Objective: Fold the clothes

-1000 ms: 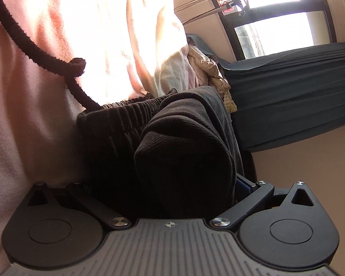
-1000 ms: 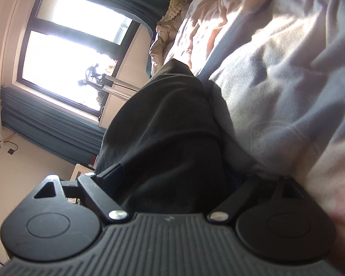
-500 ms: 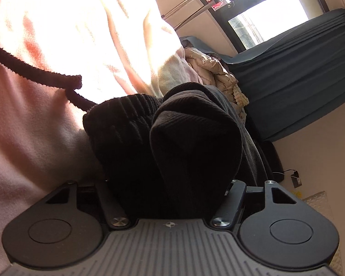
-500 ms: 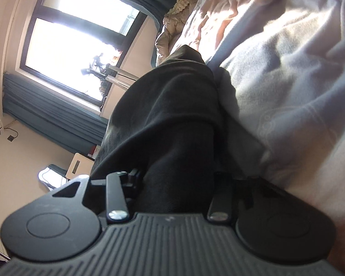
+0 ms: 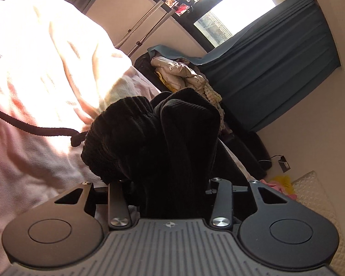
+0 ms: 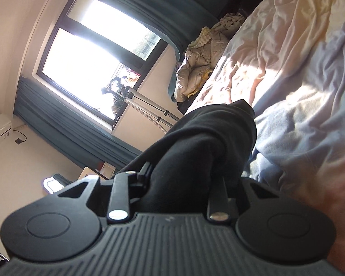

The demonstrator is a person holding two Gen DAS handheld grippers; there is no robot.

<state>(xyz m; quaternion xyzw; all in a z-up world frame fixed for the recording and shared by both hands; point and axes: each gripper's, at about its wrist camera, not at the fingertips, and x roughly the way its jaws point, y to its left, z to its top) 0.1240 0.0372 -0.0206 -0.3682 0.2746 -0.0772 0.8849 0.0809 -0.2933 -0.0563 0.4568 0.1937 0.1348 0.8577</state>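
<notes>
A black ribbed garment [image 5: 163, 142] with a bunched elastic waistband and a black drawstring [image 5: 34, 128] fills the middle of the left wrist view. My left gripper [image 5: 165, 184] is shut on its bunched cloth, which hides the fingertips. In the right wrist view the same black garment [image 6: 207, 147] is clamped in my right gripper [image 6: 184, 181], fingertips hidden by cloth. Both hold it lifted above the bed's pink blanket [image 5: 34, 73] and pale blue sheet [image 6: 310, 126].
A beige padded jacket [image 5: 179, 73] lies at the bed's far end, before dark teal curtains [image 5: 276, 64] and a bright window [image 6: 85, 53]. A metal clothes rack [image 6: 147, 105] stands by the window. A white quilted item [image 5: 315, 195] is on the floor.
Both grippers have closed tighter on the black garment and lifted it off the bed. The views have tilted up, so more of the room and window shows.
</notes>
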